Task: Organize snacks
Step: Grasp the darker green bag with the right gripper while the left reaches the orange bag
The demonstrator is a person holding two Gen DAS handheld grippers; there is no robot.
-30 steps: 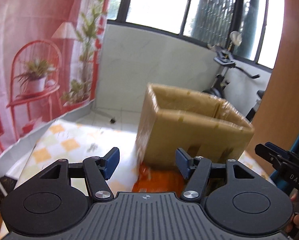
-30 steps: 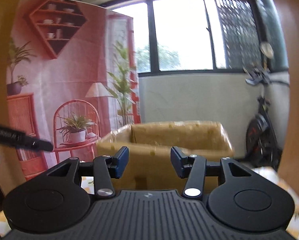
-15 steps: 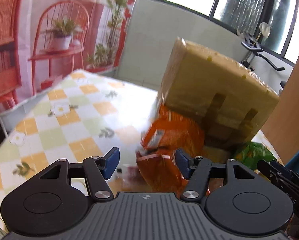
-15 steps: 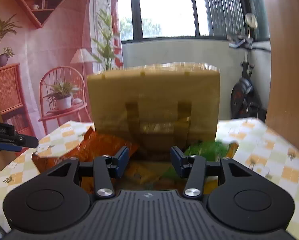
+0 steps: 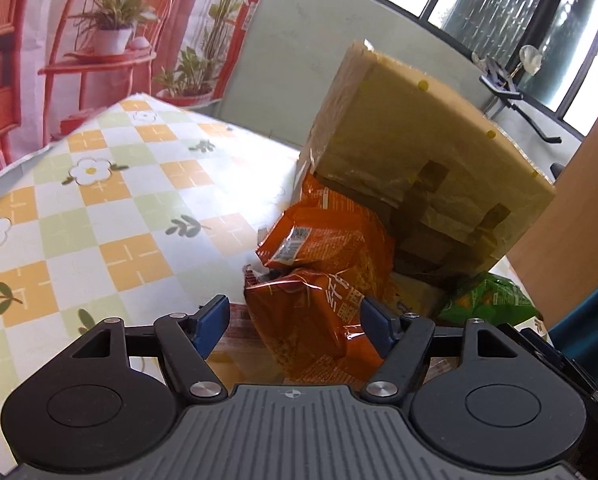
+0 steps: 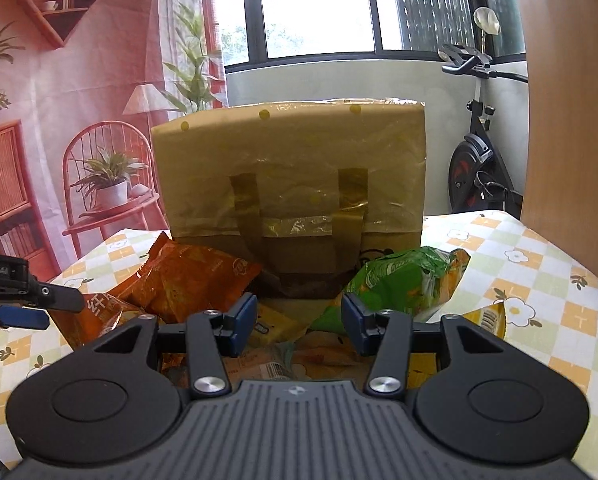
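Note:
A tan tote bag [image 5: 419,160] [image 6: 291,184] with dark handles stands upright on the checked tablecloth [image 5: 99,200]. Snack packets lie heaped against its front: orange ones [image 5: 323,236] [image 6: 191,276] on the left, a green one [image 5: 487,300] [image 6: 395,280] on the right, and yellow ones [image 6: 487,316] low in the pile. My left gripper [image 5: 293,330] hangs low over the nearest orange packet [image 5: 311,320]. Its jaws are opening, the packet lies between them, and the left pad is clear of it. My right gripper [image 6: 299,326] is open above the middle of the heap, holding nothing.
A printed pink backdrop [image 6: 79,100] hangs behind the table on the left. An exercise bike [image 6: 475,160] stands at the back right beside a wooden panel [image 6: 571,120]. The left gripper's finger [image 6: 19,300] shows at the left edge of the right wrist view.
Both grippers have sunk from the level of the bag's top to just above the table, bringing the snack heap into view. The left jaws now stand wider.

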